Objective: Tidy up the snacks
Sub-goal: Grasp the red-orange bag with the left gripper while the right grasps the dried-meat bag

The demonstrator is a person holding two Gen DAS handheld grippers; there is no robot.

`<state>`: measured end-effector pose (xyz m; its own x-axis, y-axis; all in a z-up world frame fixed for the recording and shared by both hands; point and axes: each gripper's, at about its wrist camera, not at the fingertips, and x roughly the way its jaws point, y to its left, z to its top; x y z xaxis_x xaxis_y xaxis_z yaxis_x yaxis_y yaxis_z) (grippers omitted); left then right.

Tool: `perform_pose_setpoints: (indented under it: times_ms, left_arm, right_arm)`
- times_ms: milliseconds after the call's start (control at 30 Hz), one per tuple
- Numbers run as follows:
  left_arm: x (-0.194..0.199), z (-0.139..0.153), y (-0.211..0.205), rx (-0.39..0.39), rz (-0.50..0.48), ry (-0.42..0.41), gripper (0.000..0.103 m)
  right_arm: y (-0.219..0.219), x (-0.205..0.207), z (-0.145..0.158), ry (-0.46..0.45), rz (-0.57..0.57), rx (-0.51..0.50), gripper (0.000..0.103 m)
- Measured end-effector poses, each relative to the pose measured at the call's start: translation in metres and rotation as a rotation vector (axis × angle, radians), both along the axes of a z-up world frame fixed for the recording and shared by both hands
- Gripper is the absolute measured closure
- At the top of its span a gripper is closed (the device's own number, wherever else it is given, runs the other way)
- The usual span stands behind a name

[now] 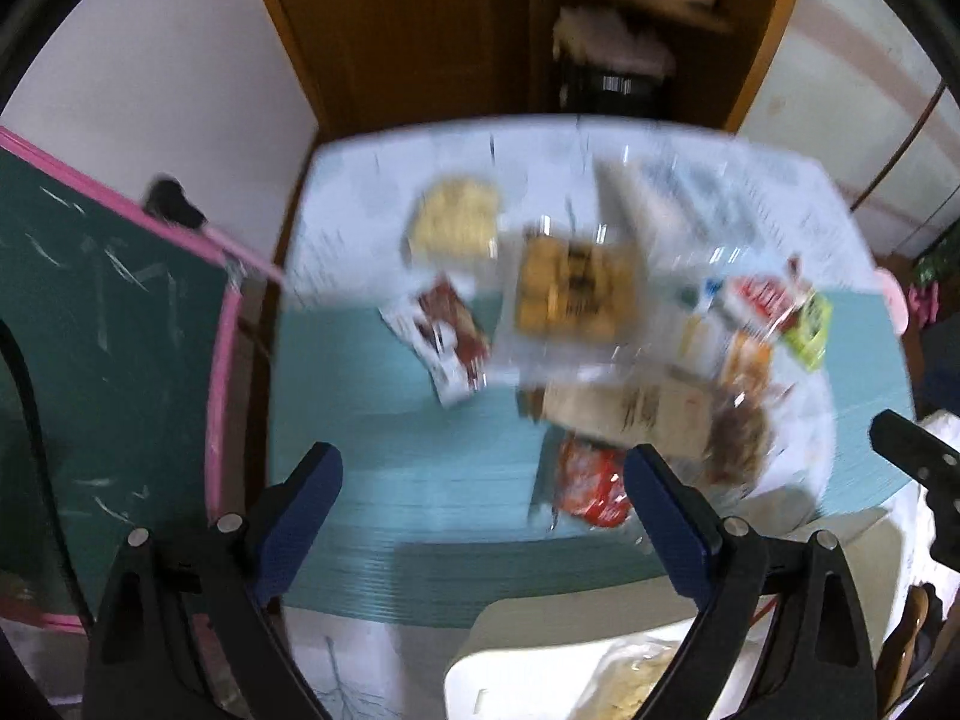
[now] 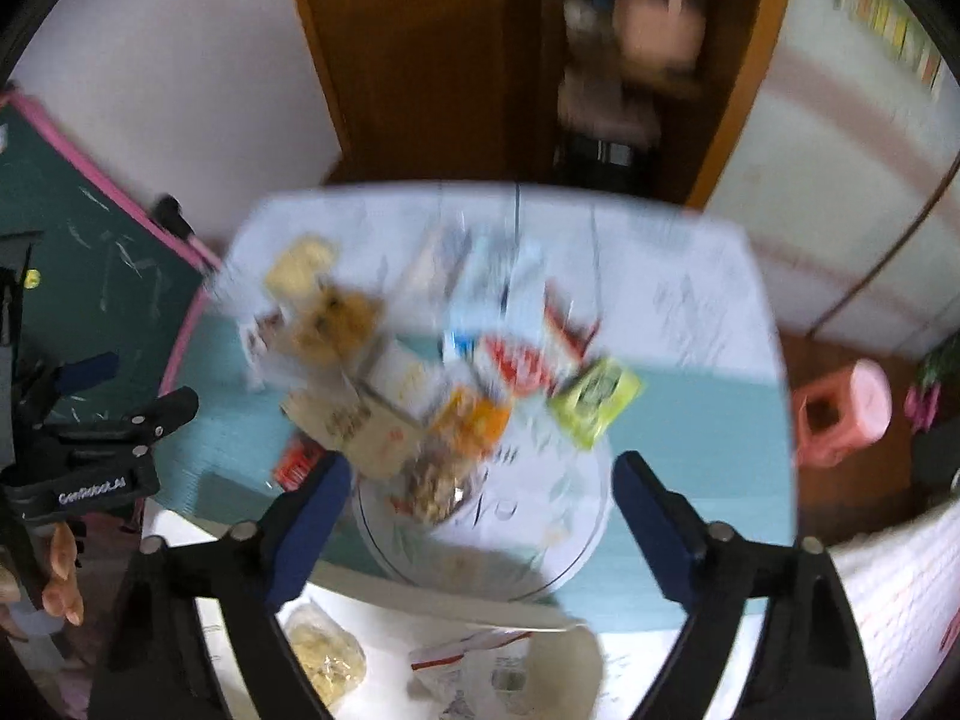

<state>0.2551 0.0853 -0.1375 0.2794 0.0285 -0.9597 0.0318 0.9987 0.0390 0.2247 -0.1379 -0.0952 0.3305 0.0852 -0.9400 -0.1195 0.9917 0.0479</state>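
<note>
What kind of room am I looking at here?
Probably a room in someone's home: a table strewn with snack packets, a wooden doorway behind it, a green chalkboard and a pink plastic stool.

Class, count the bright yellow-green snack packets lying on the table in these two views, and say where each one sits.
1. The yellow-green packet lies at the right edge of the snack pile, beside a red-and-white packet. Blur or the pile may hide others.

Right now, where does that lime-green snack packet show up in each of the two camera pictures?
Left wrist view: the lime-green packet lies far right on the table, behind the red-and-white packet.
Right wrist view: the lime-green packet lies right of centre, above the glass plate.
Shared landmark: the brown wooden door behind the table.
</note>
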Motion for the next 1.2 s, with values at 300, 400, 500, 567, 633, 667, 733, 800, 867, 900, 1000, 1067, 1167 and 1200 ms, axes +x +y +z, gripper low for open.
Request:
perform_pose_setpoints:
  times_ms: [300, 400, 500, 567, 633, 667, 733, 800, 867, 900, 1000, 1067, 1167, 1200]
  left_arm:
    - [0.009, -0.054, -0.017, 0.015, -0.049, 0.137, 0.009]
    - [0.012, -0.064, -0.027, 0.023, -0.067, 0.159, 0.009]
    - [0.014, -0.070, -0.032, 0.027, -0.075, 0.177, 0.009]
    - [0.016, -0.073, -0.035, 0.026, -0.076, 0.188, 0.009]
    - [0.016, -0.075, -0.038, 0.018, -0.078, 0.194, 0.009]
    - [0.016, -0.076, -0.039, 0.018, -0.079, 0.197, 0.009]
    - [0.017, -0.078, -0.044, 0.023, -0.086, 0.203, 0.009]
    - [0.017, -0.082, -0.049, 0.019, -0.095, 0.218, 0.009]
    - [0.018, -0.085, -0.054, 0.011, -0.099, 0.230, 0.009]
    - [0.018, -0.088, -0.057, 0.008, -0.100, 0.240, 0.009]
    - [0.022, -0.094, -0.062, -0.019, -0.091, 0.272, 0.024]
    - [0.023, -0.100, -0.064, -0.054, -0.085, 0.307, 0.040]
    - [0.023, -0.101, -0.070, -0.062, -0.086, 0.317, 0.045]
    - [0.023, -0.101, -0.072, -0.056, -0.087, 0.312, 0.045]
  right_arm:
    - [0.012, 0.020, -0.091, 0.250, -0.037, 0.069, 0.030]
    - [0.018, 0.024, -0.105, 0.305, -0.038, 0.098, 0.034]
    - [0.024, 0.025, -0.122, 0.363, -0.035, 0.104, 0.049]
    - [0.029, 0.022, -0.121, 0.341, -0.017, 0.100, 0.056]
    - [0.029, 0.020, -0.121, 0.341, -0.006, 0.111, 0.059]
    - [0.027, 0.019, -0.120, 0.337, -0.009, 0.107, 0.059]
    - [0.017, 0.017, -0.116, 0.313, -0.028, 0.069, 0.059]
    - [0.005, 0.015, -0.114, 0.309, -0.061, 0.067, 0.060]
    - [-0.006, 0.011, -0.111, 0.312, -0.086, 0.094, 0.060]
    - [-0.010, 0.010, -0.110, 0.309, -0.095, 0.098, 0.060]
    - [-0.021, 0.003, -0.103, 0.296, -0.120, 0.118, 0.060]
    - [-0.025, -0.002, -0.098, 0.292, -0.122, 0.135, 0.060]
    - [-0.027, -0.009, -0.092, 0.288, -0.119, 0.149, 0.060]
    - [-0.029, -0.009, -0.090, 0.287, -0.115, 0.153, 0.060]
